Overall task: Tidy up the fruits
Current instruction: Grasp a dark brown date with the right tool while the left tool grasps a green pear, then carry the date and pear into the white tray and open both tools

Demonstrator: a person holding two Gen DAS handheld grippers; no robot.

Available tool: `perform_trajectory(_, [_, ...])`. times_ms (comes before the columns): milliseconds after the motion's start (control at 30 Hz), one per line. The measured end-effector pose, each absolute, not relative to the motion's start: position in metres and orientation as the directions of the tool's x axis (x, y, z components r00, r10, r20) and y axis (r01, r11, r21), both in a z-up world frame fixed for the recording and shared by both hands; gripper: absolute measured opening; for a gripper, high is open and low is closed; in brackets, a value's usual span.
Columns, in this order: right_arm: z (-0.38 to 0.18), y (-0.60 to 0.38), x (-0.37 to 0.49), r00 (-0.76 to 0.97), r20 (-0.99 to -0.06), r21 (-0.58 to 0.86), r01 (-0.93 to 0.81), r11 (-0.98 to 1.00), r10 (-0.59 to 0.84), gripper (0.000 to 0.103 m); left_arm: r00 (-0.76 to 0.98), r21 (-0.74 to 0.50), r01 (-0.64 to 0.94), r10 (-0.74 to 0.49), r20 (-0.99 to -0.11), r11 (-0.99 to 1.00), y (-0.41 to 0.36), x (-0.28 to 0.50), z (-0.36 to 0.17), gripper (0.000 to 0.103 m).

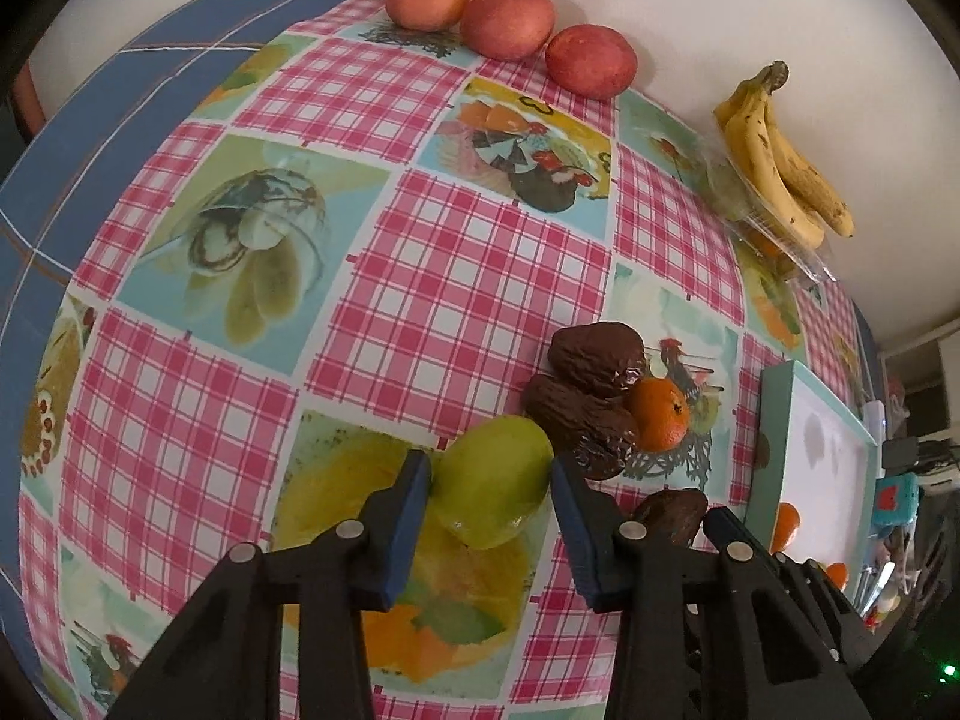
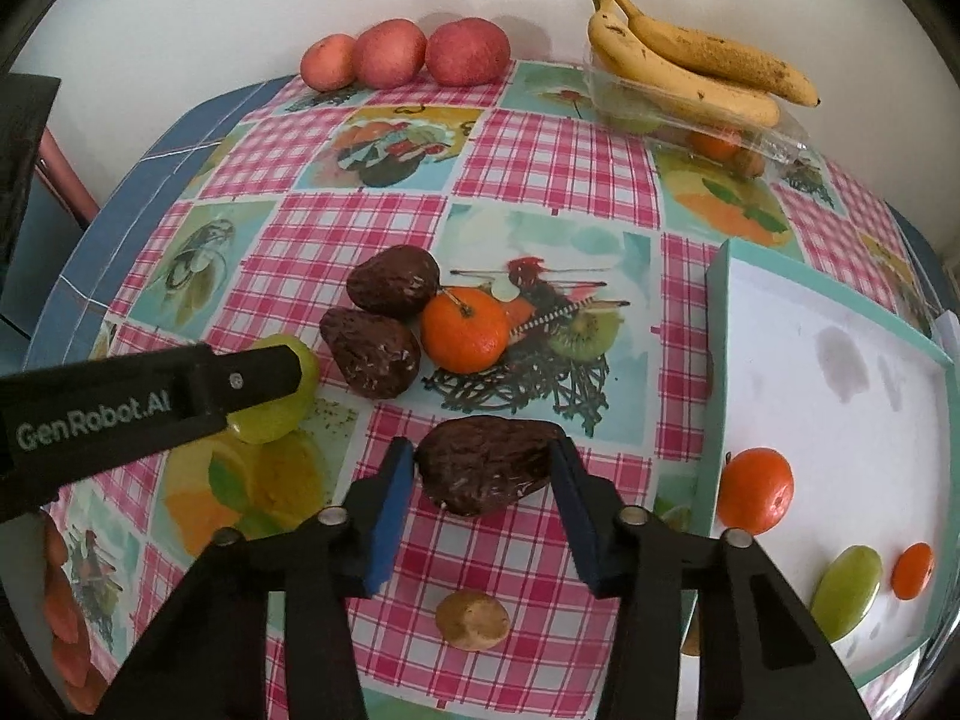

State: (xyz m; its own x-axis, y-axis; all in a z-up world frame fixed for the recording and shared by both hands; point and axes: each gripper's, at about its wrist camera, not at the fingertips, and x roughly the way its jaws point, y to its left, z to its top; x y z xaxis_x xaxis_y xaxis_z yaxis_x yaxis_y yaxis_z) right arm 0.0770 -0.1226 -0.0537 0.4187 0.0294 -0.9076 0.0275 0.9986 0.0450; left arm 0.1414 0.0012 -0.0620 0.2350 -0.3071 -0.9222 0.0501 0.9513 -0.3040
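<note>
Left wrist view. The left gripper (image 1: 491,483) stands open around a green mango (image 1: 492,480) lying on the checked tablecloth (image 1: 420,300); the left pad touches the fruit, while the right pad sits just beside it, contact there unclear. Just beyond, two dark wrinkled avocados (image 1: 585,393) lie touching a tangerine (image 1: 660,414). Three red apples (image 1: 510,21) line the far edge by the wall, with a bunch of bananas (image 1: 780,162) atop a clear plastic punnet (image 1: 756,210). A teal-rimmed tray (image 1: 774,432) lies at right.

Right wrist view. The right gripper (image 2: 483,471) brackets a third dark avocado (image 2: 486,462), both blue pads close against its ends; whether they press it cannot be told. The left gripper enters from the left, covering part of the green mango. In the tray (image 2: 714,360) lie two tangerines (image 2: 756,489), one large and one smaller, and a second green fruit (image 2: 846,591). A small brown fruit (image 2: 473,621) rests on the cloth between the gripper arms.
</note>
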Motion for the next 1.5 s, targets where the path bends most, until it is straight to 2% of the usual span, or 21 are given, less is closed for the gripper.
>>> perform_trajectory(67, [-0.049,-0.122,0.077,0.429,-0.902,0.053,0.024,0.998,0.037,0.036,0.239,-0.305,0.052,-0.308,-0.921,0.951,0.001,0.141,-0.059,0.043])
perform_trajectory(200, [-0.048,-0.121,0.076,0.429,-0.902,0.063,0.01,0.998,0.053,0.036,0.257,-0.308,0.048,-0.31,-0.915,0.95,0.003,0.14,-0.052,0.043])
perform_trajectory(267, [-0.052,-0.12,0.076,0.419,-0.907,0.055,0.003,0.998,0.049,0.038,0.259,-0.308,0.041,-0.308,-0.916,0.951,0.005,0.14,-0.052,0.039])
perform_trajectory(300, [-0.053,-0.118,0.076,0.418,-0.908,0.035,-0.001,0.999,0.032,0.039,0.259,-0.313,0.035,-0.311,-0.914,0.949,0.006,0.141,-0.052,0.03])
perform_trajectory(367, [-0.055,-0.116,0.077,0.416,-0.909,-0.01,-0.01,1.0,-0.005,0.044,0.263,-0.333,0.02,-0.326,-0.908,0.943,0.01,0.141,-0.05,0.031])
perform_trajectory(433, [-0.058,-0.116,0.078,0.417,-0.909,-0.034,-0.019,0.999,-0.023,0.061,0.267,-0.328,0.021,-0.322,-0.908,0.944,0.011,0.141,-0.049,0.031])
perform_trajectory(700, [-0.069,-0.124,0.085,0.399,-0.917,-0.034,-0.005,0.999,-0.029,0.061,0.234,-0.323,0.019,-0.319,-0.918,0.946,0.01,0.143,-0.055,0.032])
perform_trajectory(767, [-0.071,-0.128,0.085,0.395,-0.918,-0.011,0.01,1.0,-0.014,0.061,0.229,-0.326,0.019,-0.321,-0.919,0.945,0.01,0.144,-0.056,0.034])
perform_trajectory(800, [-0.071,-0.13,0.085,0.396,-0.918,0.003,0.015,1.0,-0.003,0.061,0.224,-0.326,0.018,-0.321,-0.92,0.945,0.01,0.144,-0.057,0.043])
perform_trajectory(833, [-0.071,-0.131,0.085,0.396,-0.918,0.01,0.017,1.0,0.003,0.061,0.219,-0.325,0.018,-0.321,-0.921,0.946,0.01,0.145,-0.057,0.057])
perform_trajectory(900, [-0.071,-0.132,0.086,0.397,-0.918,0.018,0.018,1.0,0.009,0.061,0.217,-0.332,0.02,-0.328,-0.919,0.943,0.01,0.145,-0.058,0.062])
perform_trajectory(1267, [-0.074,-0.136,0.086,0.397,-0.917,0.061,0.028,0.998,0.045,0.056,0.184,-0.31,0.033,-0.311,-0.932,0.95,0.002,0.144,-0.071,0.06])
perform_trajectory(1300, [-0.073,-0.137,0.086,0.398,-0.916,0.063,0.03,0.998,0.046,0.056,0.188,-0.305,0.034,-0.306,-0.933,0.952,0.002,0.144,-0.07,0.057])
perform_trajectory(1333, [-0.073,-0.138,0.086,0.399,-0.916,0.066,0.031,0.997,0.048,0.056,0.191,-0.303,0.035,-0.304,-0.933,0.952,0.003,0.144,-0.07,0.047])
perform_trajectory(1367, [-0.072,-0.138,0.086,0.4,-0.915,0.067,0.035,0.997,0.048,0.056,0.195,-0.293,0.033,-0.294,-0.936,0.956,0.003,0.144,-0.069,0.044])
perform_trajectory(1500, [-0.068,-0.144,0.085,0.405,-0.913,0.072,0.047,0.996,0.047,0.056,0.199,-0.295,0.029,-0.294,-0.935,0.955,0.005,0.144,-0.068,0.044])
